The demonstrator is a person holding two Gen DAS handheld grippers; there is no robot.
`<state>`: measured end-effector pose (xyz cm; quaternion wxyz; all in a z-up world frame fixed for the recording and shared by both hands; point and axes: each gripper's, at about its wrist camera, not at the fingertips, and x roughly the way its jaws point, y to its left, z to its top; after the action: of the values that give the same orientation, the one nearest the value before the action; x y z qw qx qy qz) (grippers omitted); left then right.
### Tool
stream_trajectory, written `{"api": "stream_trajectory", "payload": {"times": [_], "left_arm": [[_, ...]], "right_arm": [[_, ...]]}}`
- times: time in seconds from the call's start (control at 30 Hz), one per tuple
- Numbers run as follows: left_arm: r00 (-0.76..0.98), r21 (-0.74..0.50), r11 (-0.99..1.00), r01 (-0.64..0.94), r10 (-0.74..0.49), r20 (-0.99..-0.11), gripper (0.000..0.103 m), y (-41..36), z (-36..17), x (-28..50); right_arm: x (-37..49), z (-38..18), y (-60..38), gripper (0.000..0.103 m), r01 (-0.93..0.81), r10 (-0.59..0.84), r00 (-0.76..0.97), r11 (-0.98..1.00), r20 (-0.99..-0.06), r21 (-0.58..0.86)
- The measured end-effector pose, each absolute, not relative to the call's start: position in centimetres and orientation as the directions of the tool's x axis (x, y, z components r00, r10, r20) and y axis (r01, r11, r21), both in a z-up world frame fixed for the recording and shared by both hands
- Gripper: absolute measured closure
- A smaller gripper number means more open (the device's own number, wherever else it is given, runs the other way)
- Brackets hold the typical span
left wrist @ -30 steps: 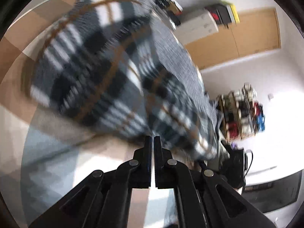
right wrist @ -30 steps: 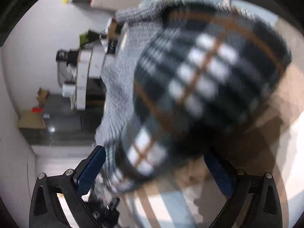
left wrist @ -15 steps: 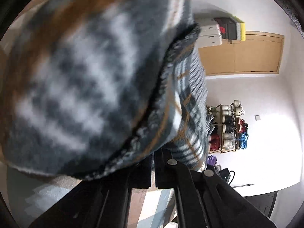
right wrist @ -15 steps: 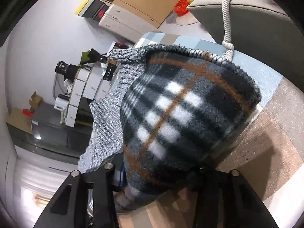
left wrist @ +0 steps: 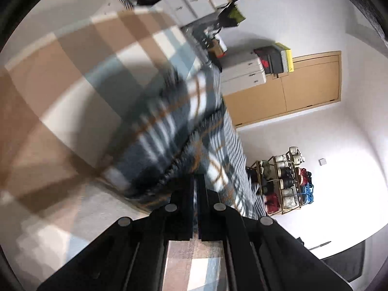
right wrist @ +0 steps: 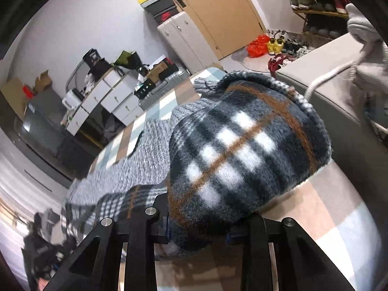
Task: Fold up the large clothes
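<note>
Plaid garment (left wrist: 169, 131) motion-blurred; right jaws' tips hidden under its fleece.

Our left gripper (left wrist: 196, 181) is matte black: two flat, straight fingers on angular linkage arms, each arm with round silver pivot screws and triangular cut-outs. Our right gripper (right wrist: 197, 230) has the same black arms and silver screws, with a strip of blue showing along the fingers' inner edges.

- Table (right wrist: 322, 208): covered with a checked cloth in tan, cream and pale blue squares.
- Plaid fleece garment (right wrist: 242, 155): bunched at frame centre, resting on the table.
- Grey knit garment (right wrist: 135, 165): lies flat, extending toward 9 o'clock from the plaid fleece garment.
</note>
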<state>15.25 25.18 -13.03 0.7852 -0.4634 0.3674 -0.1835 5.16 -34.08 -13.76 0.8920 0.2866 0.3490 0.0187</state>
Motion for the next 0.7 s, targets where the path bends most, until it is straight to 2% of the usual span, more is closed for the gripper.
{"api": "stream_trajectory", "payload": {"times": [0.1, 0.23, 0.3, 0.43, 0.53, 0.63, 0.7], "left_arm": [[0.651, -0.869, 0.492, 0.056, -0.678, -0.342, 0.103, 25.9, -11.2, 13.6], [0.682, -0.766, 0.617, 0.181, -0.640, -0.354, 0.103, 24.7, -7.7, 12.5], [0.695, -0.686, 0.701, 0.195, -0.592, -0.408, 0.103, 23.7, -6.2, 13.3], [0.610, -0.609, 0.748, 0.264, -0.618, -0.495, 0.103, 21.0, -6.2, 16.4], [0.542, -0.505, 0.825, 0.252, -0.553, -0.633, 0.103, 19.7, -6.8, 19.4], [0.560, -0.463, 0.860, 0.214, -0.496, -0.663, 0.103, 20.3, -7.6, 19.9], [0.554, -0.458, 0.854, 0.246, -0.512, -0.656, 0.103, 19.9, -7.4, 20.6]], "right_arm": [[3.7, -13.6, -34.8, 0.075, 0.180, 0.220, 0.754, 0.837, -0.619, 0.516], [2.5, -14.7, -36.5, 0.074, 0.219, 0.272, 0.723, 0.781, -0.635, 0.585], [2.4, -15.6, -37.0, 0.073, 0.225, 0.299, 0.718, 0.754, -0.628, 0.617], [2.9, -16.2, -37.6, 0.071, 0.223, 0.318, 0.723, 0.733, -0.613, 0.643], [3.0, -16.9, -37.9, 0.069, 0.225, 0.337, 0.716, 0.717, -0.611, 0.660], [3.4, -17.1, -38.2, 0.066, 0.223, 0.356, 0.712, 0.704, -0.606, 0.675], [3.5, -17.3, -38.3, 0.065, 0.218, 0.362, 0.710, 0.703, -0.604, 0.677]]}}
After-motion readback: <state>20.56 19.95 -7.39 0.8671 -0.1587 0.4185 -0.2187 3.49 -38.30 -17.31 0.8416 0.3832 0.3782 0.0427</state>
